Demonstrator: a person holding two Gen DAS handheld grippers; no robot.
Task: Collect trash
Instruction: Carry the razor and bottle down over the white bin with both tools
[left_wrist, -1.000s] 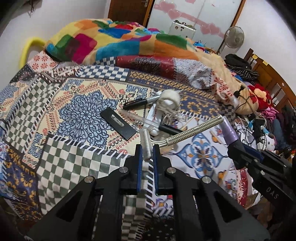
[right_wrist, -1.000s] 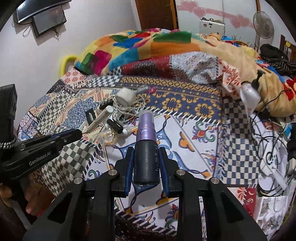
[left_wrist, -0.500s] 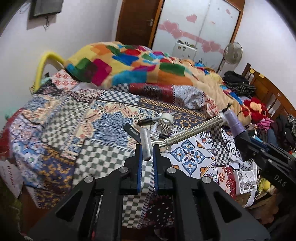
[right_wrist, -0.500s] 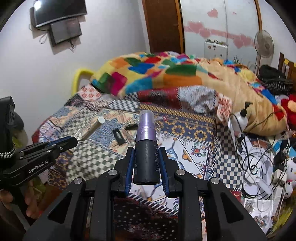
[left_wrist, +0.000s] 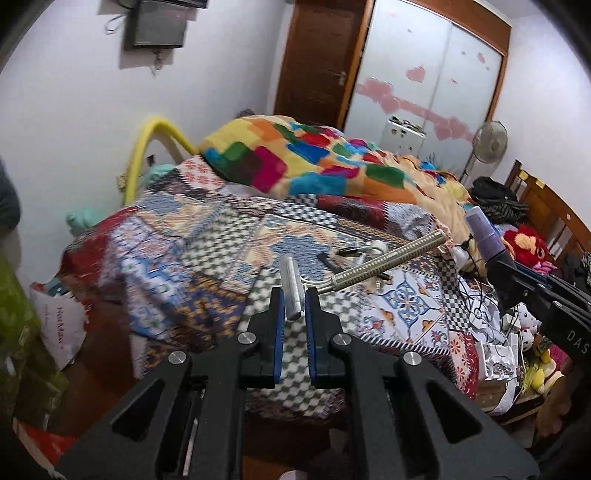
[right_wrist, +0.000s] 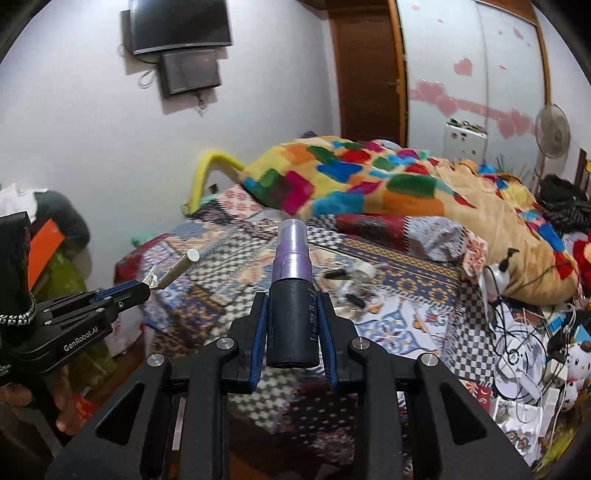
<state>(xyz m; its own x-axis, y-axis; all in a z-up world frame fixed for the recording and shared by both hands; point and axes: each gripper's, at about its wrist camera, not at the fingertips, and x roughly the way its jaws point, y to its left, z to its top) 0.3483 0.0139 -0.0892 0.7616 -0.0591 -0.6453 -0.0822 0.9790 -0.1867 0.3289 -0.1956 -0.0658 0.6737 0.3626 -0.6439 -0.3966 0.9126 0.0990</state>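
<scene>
Two grips | left fingers (left_wrist: 294, 302) clamp razor (left_wrist: 291, 291) head | right fingers (right_wrist: 291, 317) squeeze spray bottle (right_wrist: 291, 314) upright

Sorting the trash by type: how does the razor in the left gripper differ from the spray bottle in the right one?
The razor is thin, pale and metallic, gripped by its head, handle slanting sideways. The spray bottle is thick, black with a purple cap, gripped around its body, pointing forward. Both are clamped above the bed.
</scene>
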